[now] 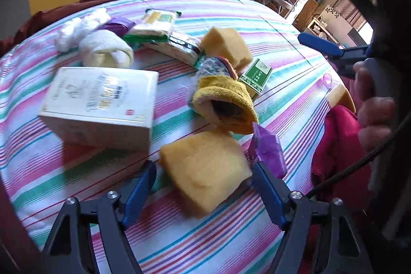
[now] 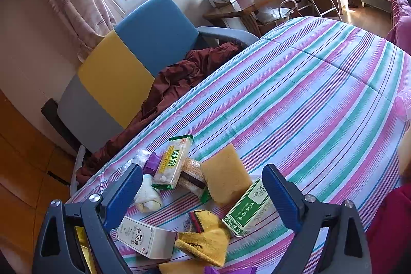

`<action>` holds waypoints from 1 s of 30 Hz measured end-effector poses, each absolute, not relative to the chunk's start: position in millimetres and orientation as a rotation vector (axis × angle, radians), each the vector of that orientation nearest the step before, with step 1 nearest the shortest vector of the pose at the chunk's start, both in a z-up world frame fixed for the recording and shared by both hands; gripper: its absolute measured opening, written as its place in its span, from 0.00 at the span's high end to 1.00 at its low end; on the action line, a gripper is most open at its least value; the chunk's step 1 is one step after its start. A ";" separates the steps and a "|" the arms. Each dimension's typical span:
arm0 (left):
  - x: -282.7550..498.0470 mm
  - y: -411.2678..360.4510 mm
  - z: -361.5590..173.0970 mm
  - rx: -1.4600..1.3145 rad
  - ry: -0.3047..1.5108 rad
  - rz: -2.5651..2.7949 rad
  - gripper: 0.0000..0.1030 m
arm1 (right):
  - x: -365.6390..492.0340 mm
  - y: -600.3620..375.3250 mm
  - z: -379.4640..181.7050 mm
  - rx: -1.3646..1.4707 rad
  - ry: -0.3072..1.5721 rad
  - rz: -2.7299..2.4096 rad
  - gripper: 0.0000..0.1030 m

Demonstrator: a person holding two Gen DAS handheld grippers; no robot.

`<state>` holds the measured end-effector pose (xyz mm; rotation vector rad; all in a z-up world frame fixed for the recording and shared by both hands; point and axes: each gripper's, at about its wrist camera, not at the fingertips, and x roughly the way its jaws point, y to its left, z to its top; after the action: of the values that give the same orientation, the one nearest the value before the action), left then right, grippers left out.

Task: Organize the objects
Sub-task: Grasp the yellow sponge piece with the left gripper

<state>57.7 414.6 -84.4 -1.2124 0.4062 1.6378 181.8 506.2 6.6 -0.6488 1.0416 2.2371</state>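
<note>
On the striped bedcover (image 1: 295,48): loose clutter, counted below.
Sponges: three yellow — near sponge (image 1: 205,171), far sponge (image 1: 227,46), a third (image 1: 340,96) at the right edge of the cover.
Boxes: two — white carton (image 1: 100,104), green-and-white box (image 1: 255,77).
Snack packets: two — rice-cracker packet (image 1: 156,23) lying over a sandwich-biscuit packet (image 1: 179,45).
Socks: yellow sock bundle (image 1: 223,104); white sock roll (image 1: 106,52).
Purple wrappers: two — one (image 1: 268,150) just right of the near sponge, one (image 1: 119,26) beside the white roll.
Near sponge, axis: long side running from lower left up to upper right, lying flat.
Near sponge, place: between the fingers of the left gripper (image 1: 205,193), nearer the right finger; contact not clear.
Left gripper: half open, nothing clamped.
Right gripper (image 2: 203,194): wide open, empty, above the pile.
</note>
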 end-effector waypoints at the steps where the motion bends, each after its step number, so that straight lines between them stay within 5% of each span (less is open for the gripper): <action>1: 57.2 415.6 -87.2 -1.214 0.411 1.637 0.29 | 181.0 506.4 5.9 -0.655 1.041 2.237 0.07; 6: 53.8 402.4 -85.0 -1.197 0.350 1.630 0.40 | 177.0 509.1 0.7 -0.691 1.051 2.227 0.07; 15: 44.3 313.3 -75.1 -1.177 0.329 1.753 0.41 | 165.1 505.1 -6.4 -0.791 1.044 2.246 0.08; 30: 43.2 301.0 -90.0 -1.161 0.294 1.804 0.39 | 120.1 461.4 -33.4 -1.217 0.842 2.296 0.38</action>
<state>43.2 301.0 -90.0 -1.1607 0.2943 1.8042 120.1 461.4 -33.4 -1.2168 0.8415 2.2965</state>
